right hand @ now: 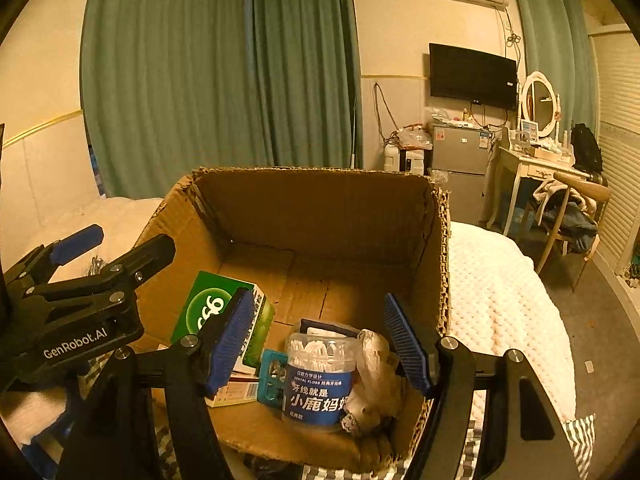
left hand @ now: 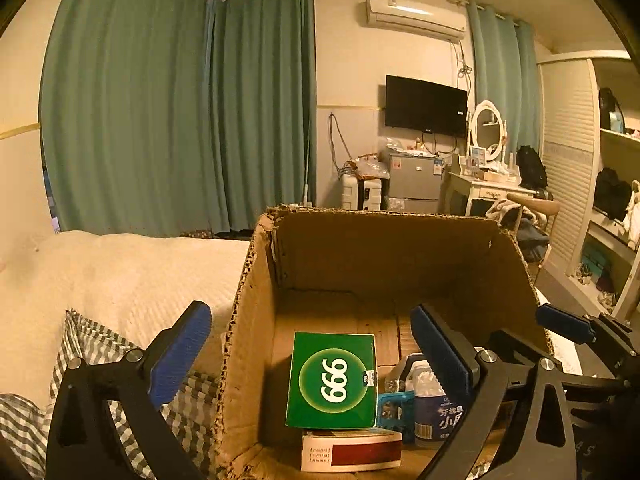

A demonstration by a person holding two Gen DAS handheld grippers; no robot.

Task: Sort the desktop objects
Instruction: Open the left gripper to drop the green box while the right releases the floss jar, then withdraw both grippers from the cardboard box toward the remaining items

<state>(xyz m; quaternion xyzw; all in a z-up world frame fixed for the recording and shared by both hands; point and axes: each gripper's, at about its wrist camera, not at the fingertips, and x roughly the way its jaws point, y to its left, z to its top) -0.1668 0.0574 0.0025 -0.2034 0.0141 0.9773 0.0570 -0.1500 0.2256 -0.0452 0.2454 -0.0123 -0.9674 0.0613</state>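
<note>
Left view: left gripper spread wide, empty, straddling the box's left wall; green carton lying flat near the front-left corner. Right view: right gripper also spread (nothing pinched), floss tub upright dead ahead between the pads, so nearer this hand.

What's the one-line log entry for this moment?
left gripper: open, empty | right gripper: open, empty | cardboard box: holds green box, floss jar
</note>
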